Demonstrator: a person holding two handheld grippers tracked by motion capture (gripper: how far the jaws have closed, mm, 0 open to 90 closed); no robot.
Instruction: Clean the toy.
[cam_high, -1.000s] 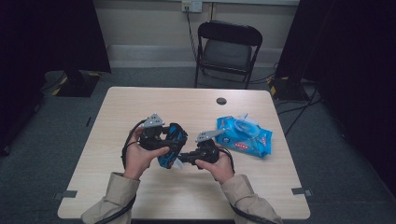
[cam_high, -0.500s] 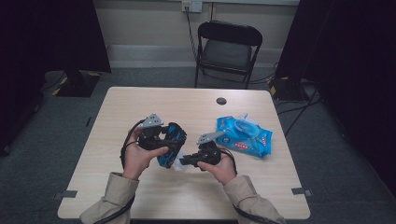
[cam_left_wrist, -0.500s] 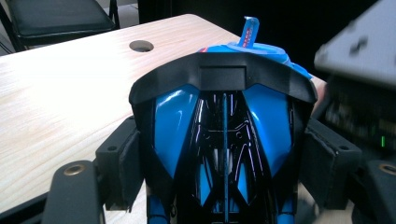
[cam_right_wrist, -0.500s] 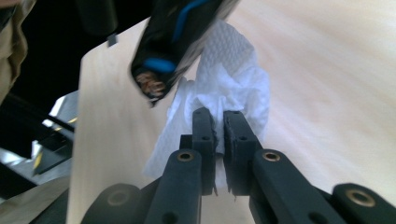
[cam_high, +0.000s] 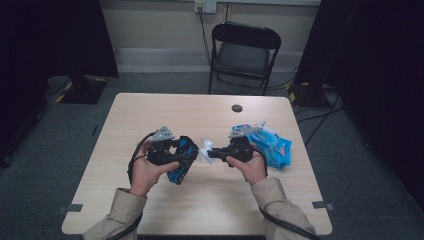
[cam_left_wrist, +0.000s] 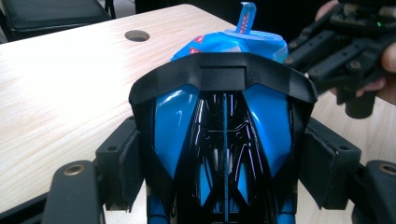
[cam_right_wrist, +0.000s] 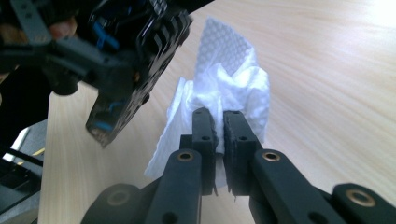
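High view: the left gripper (cam_high: 187, 156) is held above the light wooden table (cam_high: 150, 120), its jaws closed on a blue-and-black toy car (cam_high: 181, 159) that hangs tilted, nose toward the near edge. The right gripper (cam_high: 210, 152) points toward the car, jaws pinched on a white wet wipe (cam_high: 204, 154) that sits between the two grippers, just beside the car. Behind the right hand (cam_high: 252, 167) lies a blue wet-wipe pack (cam_high: 272, 145) flat on the table, flap raised; its contents cannot be made out from here. A round hole (cam_high: 237, 108) sits near the far table edge; a black folding chair (cam_high: 243, 52) stands beyond.

Left gripper view: both pads (cam_left_wrist: 125, 170) press the flanks of the toy car (cam_left_wrist: 222, 140), whose glossy blue panels and black spoiler face the camera. The wipe pack (cam_left_wrist: 238, 44) lies past it on the table, blue flap sticking up. The right gripper's body is at upper right.

Right gripper view: the jaws are nearly together, clamped on a bunched fold of the wet wipe (cam_right_wrist: 224, 98); the embossed sheet fans out above the table. The car (cam_right_wrist: 135, 79) hangs at upper left, close to the wipe; contact cannot be confirmed.
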